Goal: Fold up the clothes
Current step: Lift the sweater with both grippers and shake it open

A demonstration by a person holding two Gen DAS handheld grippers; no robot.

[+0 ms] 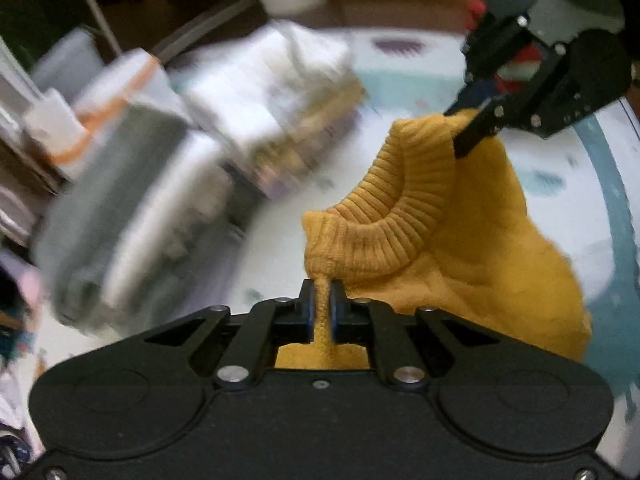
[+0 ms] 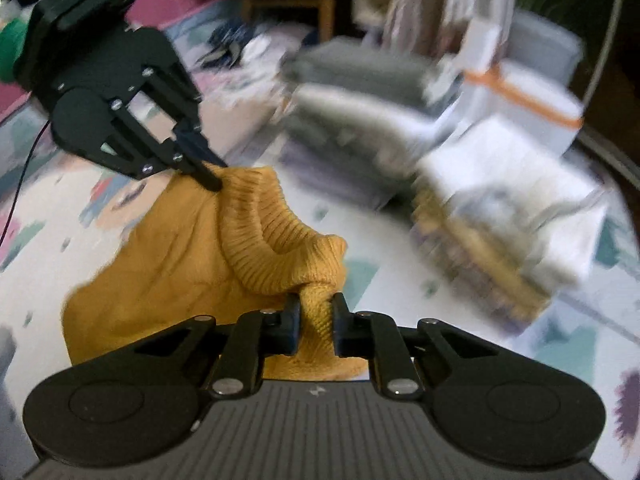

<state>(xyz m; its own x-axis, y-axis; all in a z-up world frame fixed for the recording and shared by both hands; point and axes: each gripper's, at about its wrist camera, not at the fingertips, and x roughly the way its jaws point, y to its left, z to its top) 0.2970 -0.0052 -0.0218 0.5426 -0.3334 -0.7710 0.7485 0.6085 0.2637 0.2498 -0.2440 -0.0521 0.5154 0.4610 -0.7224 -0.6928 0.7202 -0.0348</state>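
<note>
A mustard-yellow knit sweater [image 1: 472, 248] with a ribbed collar hangs in the air between my two grippers, above a white patterned mat. My left gripper [image 1: 322, 292] is shut on the fabric beside one end of the collar. My right gripper [image 2: 316, 308] is shut on the other end of the collar, with a fold of knit pinched between its pads. Each gripper shows in the other's view: the right gripper [image 1: 472, 128] at the upper right, the left gripper [image 2: 206, 170] at the upper left. The sweater [image 2: 172, 264] droops down below the collar; its lower part is hidden.
Stacks of folded clothes [image 1: 132, 216], grey, white and tan, lie on the mat [image 1: 280, 248] beyond the sweater, blurred. The same stacks [image 2: 460, 184] fill the right of the right wrist view. A white box with an orange strap [image 2: 528, 100] and wooden chair legs [image 2: 324, 4] stand behind.
</note>
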